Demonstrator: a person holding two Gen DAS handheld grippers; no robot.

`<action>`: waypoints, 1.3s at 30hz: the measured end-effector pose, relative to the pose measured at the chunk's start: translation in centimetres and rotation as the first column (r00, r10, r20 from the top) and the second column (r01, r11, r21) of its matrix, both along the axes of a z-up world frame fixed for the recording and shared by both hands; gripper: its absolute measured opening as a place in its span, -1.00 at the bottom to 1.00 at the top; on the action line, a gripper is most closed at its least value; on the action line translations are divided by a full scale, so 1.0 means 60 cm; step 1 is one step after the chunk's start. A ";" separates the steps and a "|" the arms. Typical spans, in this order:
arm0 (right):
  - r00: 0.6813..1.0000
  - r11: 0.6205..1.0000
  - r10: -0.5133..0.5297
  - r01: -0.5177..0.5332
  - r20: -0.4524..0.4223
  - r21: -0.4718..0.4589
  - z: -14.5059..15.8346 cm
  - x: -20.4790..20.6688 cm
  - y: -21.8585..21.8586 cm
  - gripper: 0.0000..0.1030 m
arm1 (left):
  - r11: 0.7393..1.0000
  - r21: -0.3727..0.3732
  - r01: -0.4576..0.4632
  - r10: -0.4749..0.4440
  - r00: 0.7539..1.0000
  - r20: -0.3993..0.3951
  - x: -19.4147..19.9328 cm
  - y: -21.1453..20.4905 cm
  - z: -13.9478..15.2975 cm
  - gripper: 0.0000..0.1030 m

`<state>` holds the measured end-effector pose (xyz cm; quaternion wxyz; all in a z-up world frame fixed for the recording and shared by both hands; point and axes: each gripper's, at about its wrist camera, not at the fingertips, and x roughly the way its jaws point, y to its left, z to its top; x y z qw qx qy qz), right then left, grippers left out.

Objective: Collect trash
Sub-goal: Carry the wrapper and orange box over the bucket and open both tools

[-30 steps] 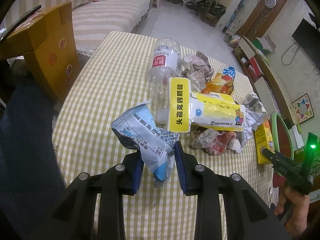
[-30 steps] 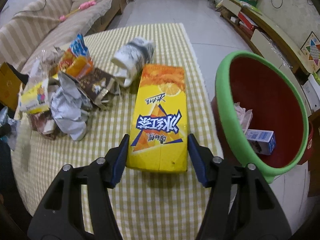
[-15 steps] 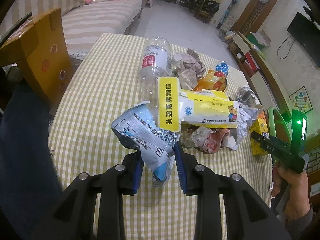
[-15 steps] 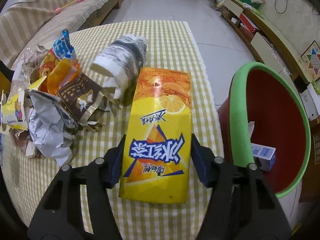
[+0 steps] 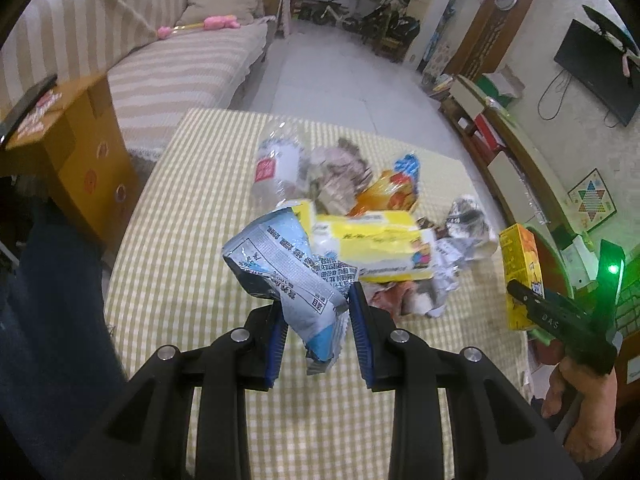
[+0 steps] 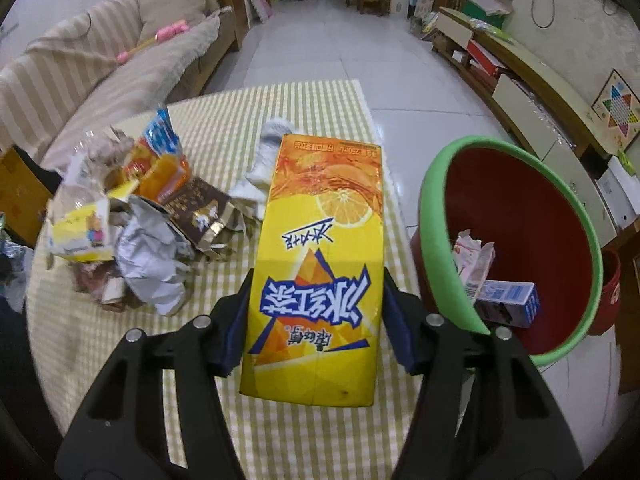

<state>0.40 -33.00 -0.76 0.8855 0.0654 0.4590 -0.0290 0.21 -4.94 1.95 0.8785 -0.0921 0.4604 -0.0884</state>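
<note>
My left gripper (image 5: 318, 334) is shut on a crumpled blue and silver wrapper (image 5: 286, 276), lifted above the checked tablecloth (image 5: 192, 208). My right gripper (image 6: 316, 320) is shut on a yellow orange-drink carton (image 6: 320, 264), held above the table beside the red bin with a green rim (image 6: 520, 240). That carton (image 5: 520, 276) and the right gripper (image 5: 560, 312), held by a hand (image 5: 580, 408), show at the right of the left wrist view. A pile of trash (image 5: 372, 232) lies on the table: a clear bottle (image 5: 276, 168), a yellow pack (image 5: 376, 248), crumpled paper and wrappers.
The bin holds a small blue and white carton (image 6: 508, 300) and a torn carton (image 6: 472, 256). A yellow cardboard box (image 5: 68, 140) stands left of the table, a striped sofa (image 5: 172, 60) behind it. A low cabinet (image 6: 532, 92) runs along the right wall.
Both grippers have risen with their loads. The wrapper now hangs higher over the table, and the drink carton has come off the tablecloth, closer to the bin's rim.
</note>
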 end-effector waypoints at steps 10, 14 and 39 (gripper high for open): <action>0.992 0.998 -0.060 0.056 0.107 0.042 0.076 -0.011 -0.053 0.09 | 0.996 -0.020 0.085 -0.084 0.995 0.053 0.012 -0.068 0.048 -0.47; 0.987 0.995 -0.093 0.089 0.131 0.036 0.098 -0.013 -0.085 0.09 | 0.988 -0.039 0.149 -0.147 0.987 0.066 0.028 -0.119 0.066 -0.47; 0.950 0.962 -0.273 0.268 0.154 0.050 0.108 -0.062 -0.318 0.08 | 0.818 -0.160 0.552 -0.555 0.831 0.032 0.099 -0.538 0.085 -0.47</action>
